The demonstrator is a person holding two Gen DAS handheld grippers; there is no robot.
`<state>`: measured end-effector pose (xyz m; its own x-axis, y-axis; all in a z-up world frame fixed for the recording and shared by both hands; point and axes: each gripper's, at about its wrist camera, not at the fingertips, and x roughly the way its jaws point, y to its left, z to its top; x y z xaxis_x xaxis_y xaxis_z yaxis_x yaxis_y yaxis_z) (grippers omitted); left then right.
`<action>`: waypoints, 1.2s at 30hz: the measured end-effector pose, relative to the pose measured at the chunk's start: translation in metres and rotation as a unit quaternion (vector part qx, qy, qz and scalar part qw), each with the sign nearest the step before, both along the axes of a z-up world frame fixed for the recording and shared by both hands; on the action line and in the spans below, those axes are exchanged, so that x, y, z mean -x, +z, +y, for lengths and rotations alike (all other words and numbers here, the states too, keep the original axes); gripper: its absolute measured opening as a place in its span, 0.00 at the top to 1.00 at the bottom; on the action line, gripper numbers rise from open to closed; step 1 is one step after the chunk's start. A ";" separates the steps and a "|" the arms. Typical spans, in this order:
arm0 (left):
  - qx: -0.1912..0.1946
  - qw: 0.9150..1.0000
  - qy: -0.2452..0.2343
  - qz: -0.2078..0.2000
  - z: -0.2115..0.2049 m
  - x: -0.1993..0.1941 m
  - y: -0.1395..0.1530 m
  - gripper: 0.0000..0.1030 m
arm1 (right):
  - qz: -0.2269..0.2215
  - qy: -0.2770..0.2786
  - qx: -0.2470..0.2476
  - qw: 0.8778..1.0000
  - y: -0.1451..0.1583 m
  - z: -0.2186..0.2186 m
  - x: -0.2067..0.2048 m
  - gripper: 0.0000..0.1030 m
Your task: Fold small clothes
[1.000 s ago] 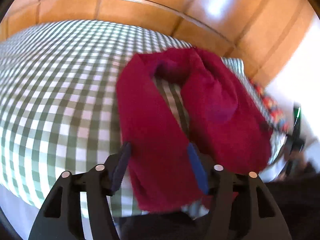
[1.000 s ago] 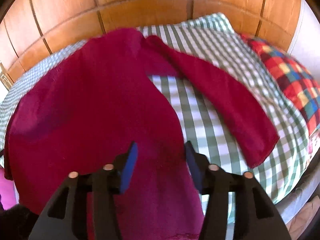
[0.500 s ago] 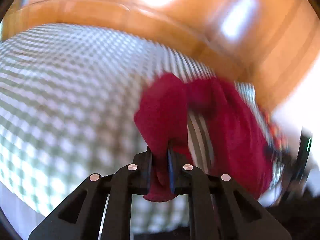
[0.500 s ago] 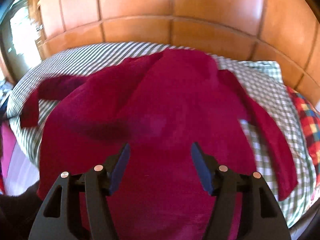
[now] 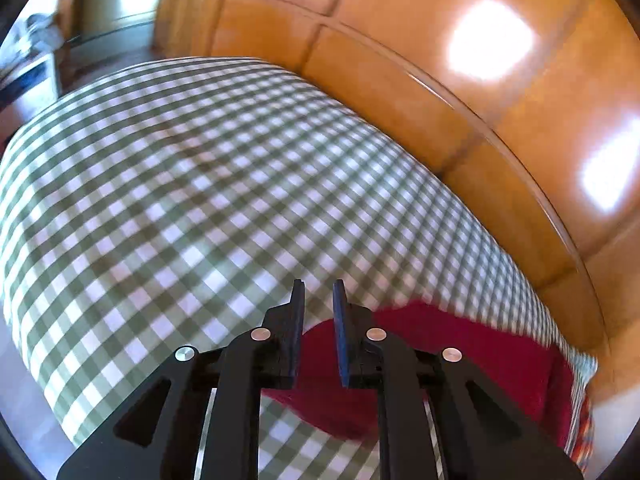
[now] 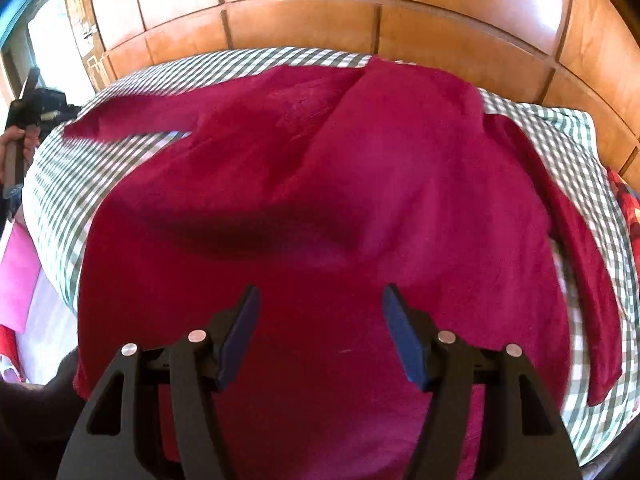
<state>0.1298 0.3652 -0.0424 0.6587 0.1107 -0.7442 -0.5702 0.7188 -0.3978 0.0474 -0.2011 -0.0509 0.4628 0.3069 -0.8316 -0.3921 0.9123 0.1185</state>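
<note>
Dark red long-sleeve top (image 6: 320,184) spread flat across green-checked bed cover (image 6: 60,200), one sleeve out toward left edge, other down along right edge. Right gripper (image 6: 318,332) hovering over hem area, jaws wide, nothing pinched. Left gripper (image 5: 318,320) over bare checks, jaws narrow but opening, empty, red fabric just behind it. Wooden headboard (image 6: 304,8) along far edge.
</note>
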 end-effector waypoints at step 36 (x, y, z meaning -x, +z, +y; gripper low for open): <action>-0.099 0.870 -0.482 -0.025 -0.309 -0.196 -0.053 0.92 | 0.021 0.005 0.021 1.000 -0.004 -0.061 -0.303 0.84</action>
<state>0.3256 0.0558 -0.0955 0.5470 -0.3890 -0.7413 0.3504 0.9106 -0.2193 0.3503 -0.2624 -0.0548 0.4243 0.2760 -0.8624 -0.3967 0.9128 0.0970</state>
